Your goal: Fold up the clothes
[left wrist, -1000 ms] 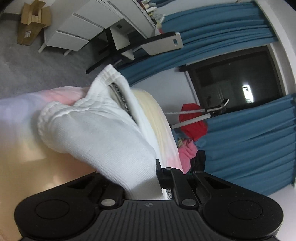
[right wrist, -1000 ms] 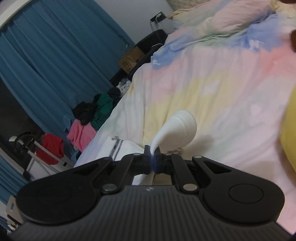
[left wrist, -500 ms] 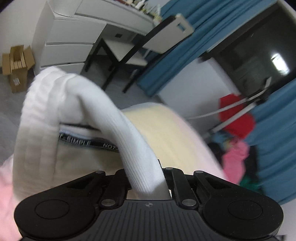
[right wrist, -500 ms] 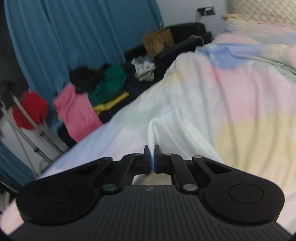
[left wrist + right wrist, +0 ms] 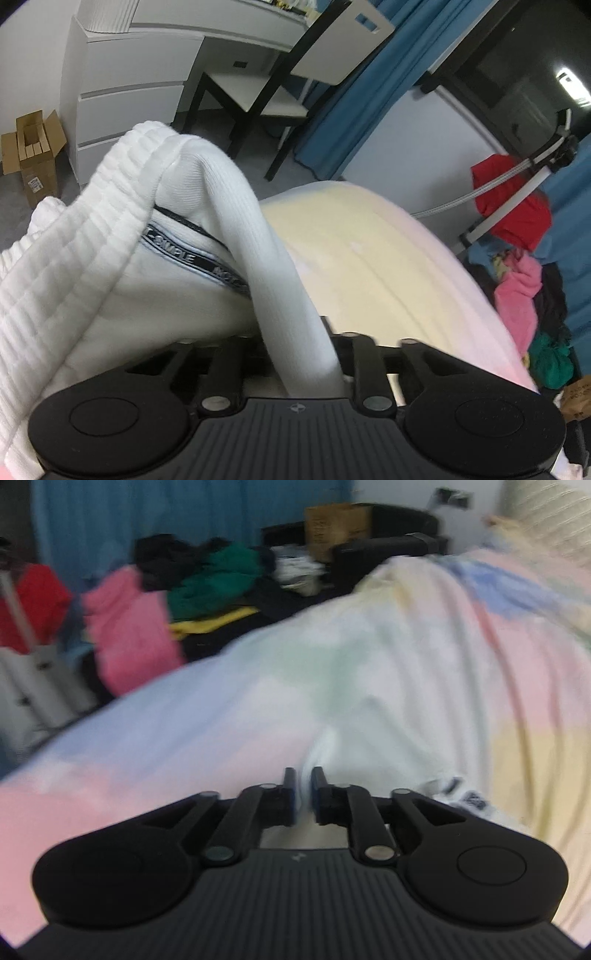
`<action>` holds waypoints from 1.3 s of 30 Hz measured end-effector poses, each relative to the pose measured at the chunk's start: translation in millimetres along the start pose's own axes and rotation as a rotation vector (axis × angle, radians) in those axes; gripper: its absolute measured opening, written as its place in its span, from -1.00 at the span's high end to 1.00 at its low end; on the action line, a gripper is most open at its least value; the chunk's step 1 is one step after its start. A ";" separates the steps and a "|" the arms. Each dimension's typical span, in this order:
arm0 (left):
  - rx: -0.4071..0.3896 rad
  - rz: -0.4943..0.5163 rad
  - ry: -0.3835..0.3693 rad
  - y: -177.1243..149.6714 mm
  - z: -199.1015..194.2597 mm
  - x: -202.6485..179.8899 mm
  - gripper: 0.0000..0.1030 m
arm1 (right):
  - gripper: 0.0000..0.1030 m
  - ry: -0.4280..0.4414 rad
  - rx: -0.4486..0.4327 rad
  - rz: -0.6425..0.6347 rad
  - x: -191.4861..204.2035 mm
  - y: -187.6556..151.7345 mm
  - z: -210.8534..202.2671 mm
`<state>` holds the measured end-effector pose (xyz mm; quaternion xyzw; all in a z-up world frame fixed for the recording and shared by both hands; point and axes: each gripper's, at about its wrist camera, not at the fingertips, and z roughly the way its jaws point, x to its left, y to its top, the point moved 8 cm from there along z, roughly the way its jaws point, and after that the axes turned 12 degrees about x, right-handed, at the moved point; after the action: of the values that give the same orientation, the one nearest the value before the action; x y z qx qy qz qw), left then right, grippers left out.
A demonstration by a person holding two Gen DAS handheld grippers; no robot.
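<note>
A white garment [image 5: 122, 266] with ribbed cuffs and a black lettered band fills the left wrist view, bunched over the bed. My left gripper [image 5: 310, 339] is shut on a white ribbed part of it that rises from between the fingers. In the right wrist view the same white garment [image 5: 369, 746] lies on the pastel bed cover, just ahead of my right gripper [image 5: 303, 782]. The right jaws stand slightly apart with the cloth edge at the gap; the view is blurred.
The pastel bed cover [image 5: 221, 720] spreads under both grippers. A pile of pink, green and black clothes [image 5: 177, 602] lies beside the bed by blue curtains. A white drawer unit [image 5: 129, 96], a chair [image 5: 280, 74] and a cardboard box [image 5: 33, 151] stand on the floor.
My right jaws have parted a little, and the right gripper has swung left toward the clothes pile. My left gripper has turned and lifted with the white garment still in it.
</note>
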<state>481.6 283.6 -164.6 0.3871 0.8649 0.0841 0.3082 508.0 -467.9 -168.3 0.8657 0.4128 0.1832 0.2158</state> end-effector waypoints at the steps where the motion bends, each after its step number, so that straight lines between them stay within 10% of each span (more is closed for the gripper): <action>1: -0.010 0.011 -0.013 -4.9 -7.6 -0.9 -0.06 | -0.15 0.053 0.005 -0.013 3.2 -2.0 -7.4; 6: -0.053 0.057 -0.088 -32.7 -48.2 -3.2 -0.59 | -0.44 0.220 -0.038 0.030 -6.5 -12.3 -56.1; 17: 0.025 -0.188 -0.371 -98.7 -104.3 76.1 -0.67 | -0.49 0.562 0.038 0.438 -97.3 -108.2 -85.2; 27: 0.101 -0.227 -0.437 -115.0 -46.9 98.9 -0.67 | -0.49 0.758 0.240 0.301 -91.2 -179.8 -71.8; 32: -0.027 -0.230 -0.383 -100.0 -37.4 102.8 -0.36 | -0.49 0.693 0.239 0.339 -72.7 -174.5 -29.5; 37: -0.052 -0.283 -0.389 -89.8 -31.5 115.8 0.32 | -0.47 0.667 -0.001 0.518 -83.1 -144.9 -17.3; 39: -0.079 -0.290 -0.413 -85.0 -38.0 117.0 0.61 | -0.08 0.615 -0.044 0.492 -81.2 -137.7 -14.7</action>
<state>346.6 313.2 -221.7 0.2555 0.8263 -0.0083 0.5019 365.1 -451.1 -239.5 0.8388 0.2341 0.4890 0.0504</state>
